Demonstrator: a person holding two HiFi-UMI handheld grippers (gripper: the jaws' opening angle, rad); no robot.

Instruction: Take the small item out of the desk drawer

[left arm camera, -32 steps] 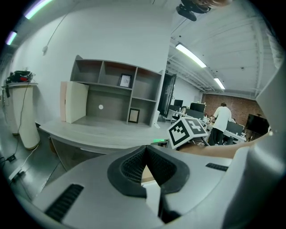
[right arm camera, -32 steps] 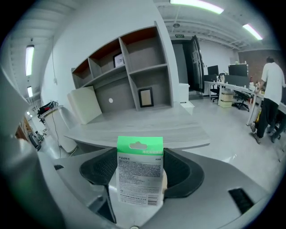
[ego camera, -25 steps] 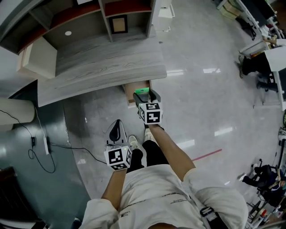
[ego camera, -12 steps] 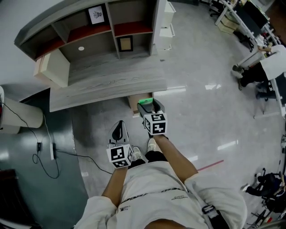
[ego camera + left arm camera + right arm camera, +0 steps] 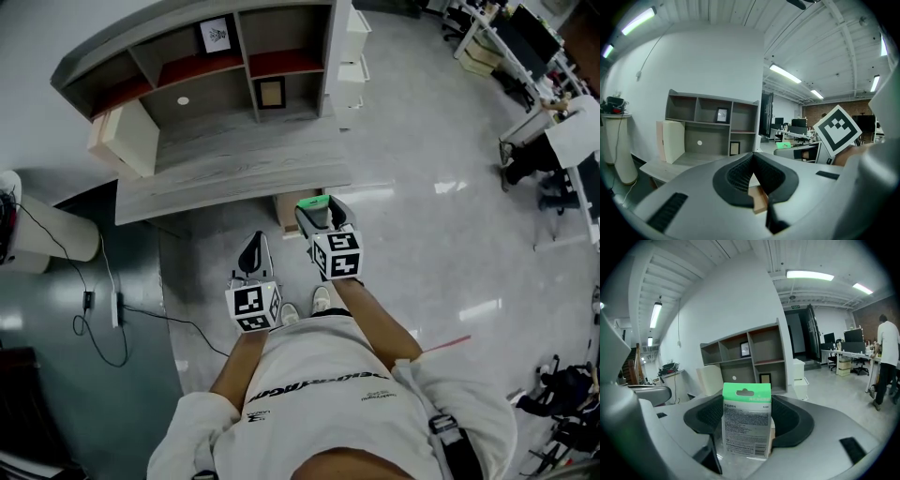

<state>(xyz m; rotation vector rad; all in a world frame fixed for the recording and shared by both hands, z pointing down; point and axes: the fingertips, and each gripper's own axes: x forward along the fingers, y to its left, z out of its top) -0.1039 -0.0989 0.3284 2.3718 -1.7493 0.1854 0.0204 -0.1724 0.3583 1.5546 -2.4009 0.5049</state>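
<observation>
Right gripper (image 5: 316, 210) is pinching the small green-topped packet (image 5: 746, 423) low down, lifted clear of the open drawer (image 5: 287, 207) under the desk (image 5: 234, 169). Left gripper (image 5: 752, 174) is hanging with jaws together, empty. Risk: the tall card is probably free to pivot or slip out if swung fast.

Both forearms reach forward from the torso: the left gripper (image 5: 249, 258) is nearer the body, its jaws apparently closed together at the tips, and the right gripper (image 5: 317, 216) is farther forward, its jaws clamped on an upright green-topped packet (image 5: 746, 425).
</observation>
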